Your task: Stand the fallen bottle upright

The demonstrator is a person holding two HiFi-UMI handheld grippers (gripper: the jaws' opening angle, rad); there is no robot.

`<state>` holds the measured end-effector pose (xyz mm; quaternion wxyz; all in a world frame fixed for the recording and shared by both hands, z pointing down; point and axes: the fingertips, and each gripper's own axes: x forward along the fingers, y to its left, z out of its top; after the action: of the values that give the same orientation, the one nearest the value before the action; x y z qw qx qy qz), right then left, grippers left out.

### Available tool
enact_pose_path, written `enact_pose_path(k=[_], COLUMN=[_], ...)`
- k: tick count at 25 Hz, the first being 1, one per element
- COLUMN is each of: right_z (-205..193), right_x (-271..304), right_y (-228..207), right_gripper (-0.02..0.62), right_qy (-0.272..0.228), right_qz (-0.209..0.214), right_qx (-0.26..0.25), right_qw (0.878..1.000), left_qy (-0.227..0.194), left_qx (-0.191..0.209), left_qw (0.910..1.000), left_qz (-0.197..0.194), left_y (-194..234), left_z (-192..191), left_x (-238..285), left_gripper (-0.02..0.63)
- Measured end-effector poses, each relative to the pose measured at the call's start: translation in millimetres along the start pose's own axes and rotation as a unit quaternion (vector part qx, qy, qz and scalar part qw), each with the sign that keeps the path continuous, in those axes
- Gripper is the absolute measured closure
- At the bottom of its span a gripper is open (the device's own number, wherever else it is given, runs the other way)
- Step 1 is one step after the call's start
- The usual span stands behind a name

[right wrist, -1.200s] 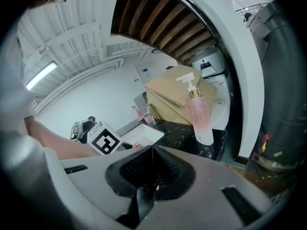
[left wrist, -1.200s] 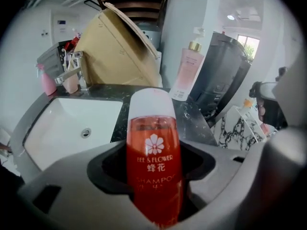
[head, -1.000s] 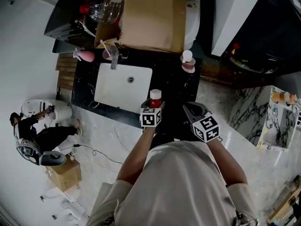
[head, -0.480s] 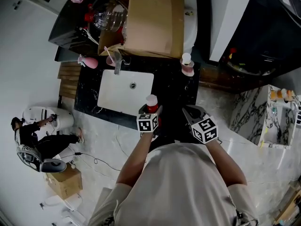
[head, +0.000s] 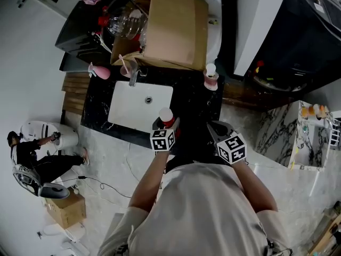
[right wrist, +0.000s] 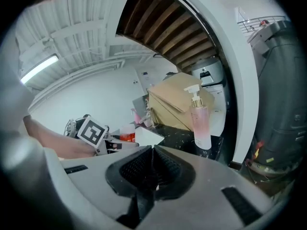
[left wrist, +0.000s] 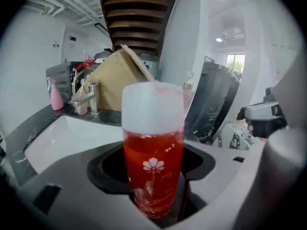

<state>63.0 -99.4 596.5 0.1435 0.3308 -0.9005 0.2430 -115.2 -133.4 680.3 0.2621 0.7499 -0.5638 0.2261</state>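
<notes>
With left gripper [left wrist: 156, 200] pinching the bottle [left wrist: 153, 152] low, above the surface [head: 194, 103] right of the sink [head: 138, 103], bring vertical, lower until base seats flat, then release; hold empty, pressed-together right gripper [right wrist: 151, 169] clear.

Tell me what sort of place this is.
Probably a washroom vanity area: a white sink with a faucet set in a black marble counter, and a pink pump bottle standing on that counter.
</notes>
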Motion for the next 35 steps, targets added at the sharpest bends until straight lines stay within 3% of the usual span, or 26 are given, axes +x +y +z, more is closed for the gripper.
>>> enact_pose_path(k=[7,17,35], right_z=[3,-9,-22], right_x=[-2,-1,-11], right_y=[2,5,16], right_gripper=[0.56,0.56,0.56], right_qy=[0.004,0.018,0.009], right_qz=[-0.004,-0.001,-0.001], right_qx=[-0.01,-0.012,-0.014], right_qw=[1.0,1.0,1.0], left_qy=[-0.051,-0.093,-0.108], left_qx=[-0.008,0.018,0.059], left_qw=[0.9987,0.9954,0.9923], left_qz=[-0.004,-0.014,-0.012], left_y=[0,-9,-31], left_z=[12,10,-9], left_x=[-1,-13,-34], left_gripper=[0.316,0.314,0.299])
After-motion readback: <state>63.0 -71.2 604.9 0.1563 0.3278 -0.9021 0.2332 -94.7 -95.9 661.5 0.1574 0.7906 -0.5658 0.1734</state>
